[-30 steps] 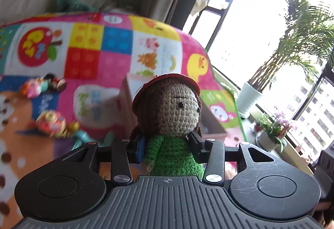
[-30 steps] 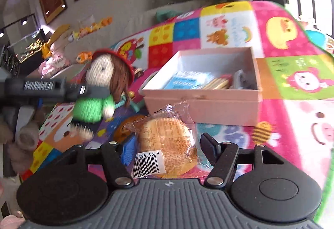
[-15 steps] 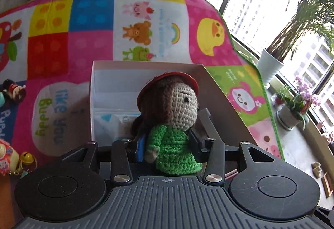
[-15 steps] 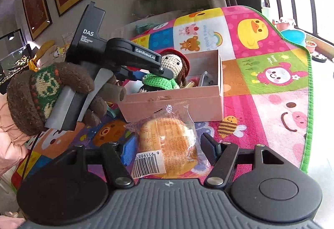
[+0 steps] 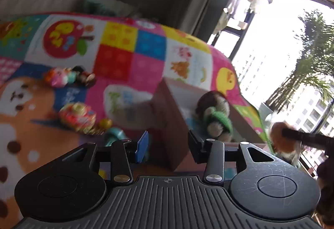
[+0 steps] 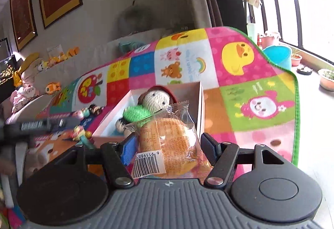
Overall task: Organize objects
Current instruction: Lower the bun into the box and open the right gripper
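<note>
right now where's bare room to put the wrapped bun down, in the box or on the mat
The box is crowded on its left, where the crochet doll lies. The mat to the right of the box, on the duck and pink-animal squares out to the green edge, is bare. The mat to the left of the box is cluttered with small toys.

— How do our grippers stand?
— Our left gripper (image 5: pixel 168 145) has its jaws apart, nothing between them. Our right gripper (image 6: pixel 168 148) clamps the clear-wrapped round bun (image 6: pixel 167 145).
</note>
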A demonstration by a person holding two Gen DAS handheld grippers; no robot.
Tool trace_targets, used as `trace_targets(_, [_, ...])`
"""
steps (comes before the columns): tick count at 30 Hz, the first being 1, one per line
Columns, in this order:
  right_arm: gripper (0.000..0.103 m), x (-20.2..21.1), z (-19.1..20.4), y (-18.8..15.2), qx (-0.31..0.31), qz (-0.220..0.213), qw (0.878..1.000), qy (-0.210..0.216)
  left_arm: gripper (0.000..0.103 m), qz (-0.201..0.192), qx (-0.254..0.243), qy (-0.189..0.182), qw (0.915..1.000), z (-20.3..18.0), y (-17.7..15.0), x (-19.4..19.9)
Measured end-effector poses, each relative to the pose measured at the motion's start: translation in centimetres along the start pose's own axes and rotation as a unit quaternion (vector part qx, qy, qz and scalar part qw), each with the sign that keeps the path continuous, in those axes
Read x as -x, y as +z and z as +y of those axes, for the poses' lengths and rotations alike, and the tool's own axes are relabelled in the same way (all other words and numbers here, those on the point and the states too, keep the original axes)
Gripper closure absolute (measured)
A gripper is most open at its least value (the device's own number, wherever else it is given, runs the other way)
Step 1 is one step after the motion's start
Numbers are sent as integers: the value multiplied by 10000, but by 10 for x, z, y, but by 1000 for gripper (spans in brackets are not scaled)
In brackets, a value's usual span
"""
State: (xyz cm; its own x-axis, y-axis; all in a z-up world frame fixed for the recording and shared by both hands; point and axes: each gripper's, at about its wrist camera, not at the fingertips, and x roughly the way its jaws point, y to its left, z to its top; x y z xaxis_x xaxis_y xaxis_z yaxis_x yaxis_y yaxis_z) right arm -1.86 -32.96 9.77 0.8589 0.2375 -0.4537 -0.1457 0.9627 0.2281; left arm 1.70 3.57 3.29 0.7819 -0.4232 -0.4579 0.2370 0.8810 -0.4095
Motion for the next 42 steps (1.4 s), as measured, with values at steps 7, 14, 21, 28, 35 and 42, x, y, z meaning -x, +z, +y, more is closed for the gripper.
trace_targets(7, [37, -87, -4, 84, -71, 169, 9993, -341, 61, -196, 1163, -45, 9930, 64, -30, 16])
trace_targets(14, [39, -185, 4, 94, -14, 1041, 9910, -847, 61, -337, 847, -170, 9957, 53, -33, 21])
trace_targets(21, [37, -205, -9, 91, -485, 1415, 9865, -671, 61, -282, 906, -156, 9954, 55, -35, 19])
trace_targets(28, [26, -168, -6, 96, -580, 1071, 9919, -364, 61, -248, 981, -132, 9948, 58, -35, 18])
trace_targets(35, [29, -172, -12, 78, -863, 1315, 9875, -98, 61, -211, 1031, -48, 9944, 59, -36, 17])
trace_targets(42, [29, -126, -1, 69, -542, 596, 9968, 0, 61, -166, 1060, 36, 9942, 59, -36, 16])
